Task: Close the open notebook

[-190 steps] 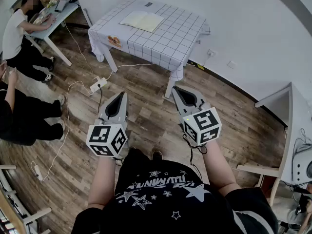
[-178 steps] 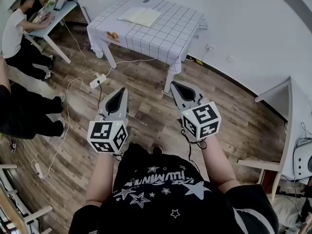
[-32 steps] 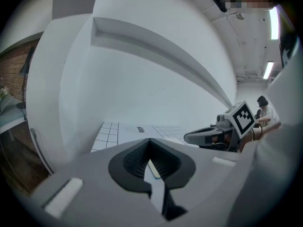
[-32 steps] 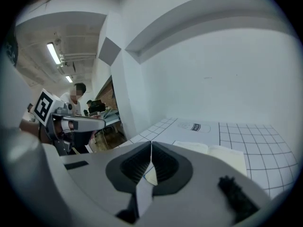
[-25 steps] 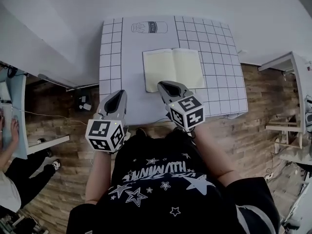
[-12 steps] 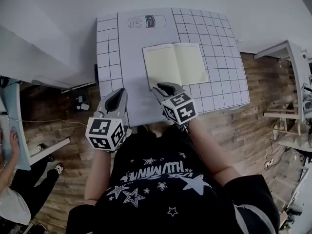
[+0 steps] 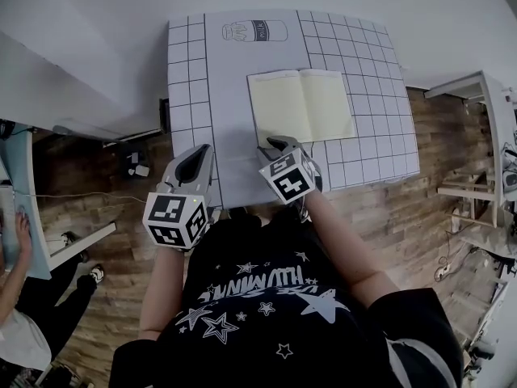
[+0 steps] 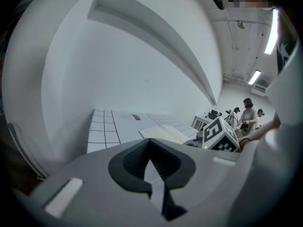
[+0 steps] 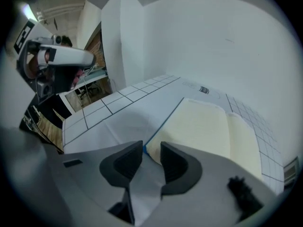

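Note:
The open notebook lies flat with its cream pages up on the white gridded table. My right gripper points steeply down at the notebook's near left corner. In the right gripper view its jaws are opening, and the blue-edged corner of the notebook sits in the gap, not pressed by the pads. My left gripper hovers over the table's near edge, left of the notebook, shut and empty. The left gripper view shows the left gripper with its jaws together and the notebook ahead to the right.
A bottle drawing is printed on the cloth at the table's far side, against the white wall. A white side table stands to the right on the wood floor. A desk with a seated person is at the far left.
My right gripper has sunk and tipped down onto the notebook's near left corner, and its jaws have opened. The left gripper has drifted slightly lower.

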{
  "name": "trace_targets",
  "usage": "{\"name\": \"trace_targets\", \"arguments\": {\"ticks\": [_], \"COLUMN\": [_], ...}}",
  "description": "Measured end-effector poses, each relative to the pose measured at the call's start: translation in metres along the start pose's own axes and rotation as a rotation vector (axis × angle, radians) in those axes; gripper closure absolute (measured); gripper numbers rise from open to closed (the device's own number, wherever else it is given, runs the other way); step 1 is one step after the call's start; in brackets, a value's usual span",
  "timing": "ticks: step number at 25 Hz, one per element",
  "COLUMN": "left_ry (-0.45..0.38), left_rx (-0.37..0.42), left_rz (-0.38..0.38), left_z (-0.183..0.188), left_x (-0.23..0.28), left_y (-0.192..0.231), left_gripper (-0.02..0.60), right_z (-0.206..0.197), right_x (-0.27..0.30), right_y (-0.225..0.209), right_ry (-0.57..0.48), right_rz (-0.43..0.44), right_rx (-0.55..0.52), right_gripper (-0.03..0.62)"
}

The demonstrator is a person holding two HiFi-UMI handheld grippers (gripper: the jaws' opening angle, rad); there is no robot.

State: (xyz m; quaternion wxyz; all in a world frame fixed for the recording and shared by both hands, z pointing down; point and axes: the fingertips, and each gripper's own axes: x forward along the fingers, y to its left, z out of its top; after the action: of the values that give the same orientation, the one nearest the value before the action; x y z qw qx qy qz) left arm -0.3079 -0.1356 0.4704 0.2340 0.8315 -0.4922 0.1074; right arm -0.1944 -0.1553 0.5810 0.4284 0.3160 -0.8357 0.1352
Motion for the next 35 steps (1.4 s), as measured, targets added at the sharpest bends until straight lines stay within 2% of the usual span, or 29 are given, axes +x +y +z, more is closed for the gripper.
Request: {"name": "trace_targets", "arguments": {"ticks": [5, 11, 17, 22, 28, 35], "left_ry": [0.013, 0.021, 0.026, 0.027, 0.021, 0.000], "left_rx": [0.000, 0.005, 0.030, 0.019, 0.033, 0.034], "left_rz": [-0.007, -0.016, -0.031, -0.011, 0.006, 0.046], "left_z": [-0.005, -0.005, -0.007, -0.010, -0.007, 0.002], "left_x": [0.000, 0.000, 0.000, -0.002, 0.000, 0.007], "left_y": [0.000, -0.002, -0.009, -0.012, -0.025, -0.045], "left_gripper": [0.572, 0.572, 0.572, 0.572, 0.572, 0.572], "right_z": [-0.001, 0.000, 0.002, 0.002, 0.010, 0.031], "right_x": [0.004, 0.005, 0.005, 0.003, -0.015, -0.054], "right_y": [0.003, 0.000, 0.000, -0.001, -0.003, -0.012], "right_ry": [0.015, 0.029, 0.030, 0.029, -0.047, -0.171], "right_rz": [-0.021, -0.017, 0.004, 0.019, 0.026, 0.077], "right_rx": [-0.046, 0.002, 0.008, 0.009, 0.013, 0.051], "right_gripper": [0.468, 0.470, 0.569, 0.576, 0.577, 0.577]}}
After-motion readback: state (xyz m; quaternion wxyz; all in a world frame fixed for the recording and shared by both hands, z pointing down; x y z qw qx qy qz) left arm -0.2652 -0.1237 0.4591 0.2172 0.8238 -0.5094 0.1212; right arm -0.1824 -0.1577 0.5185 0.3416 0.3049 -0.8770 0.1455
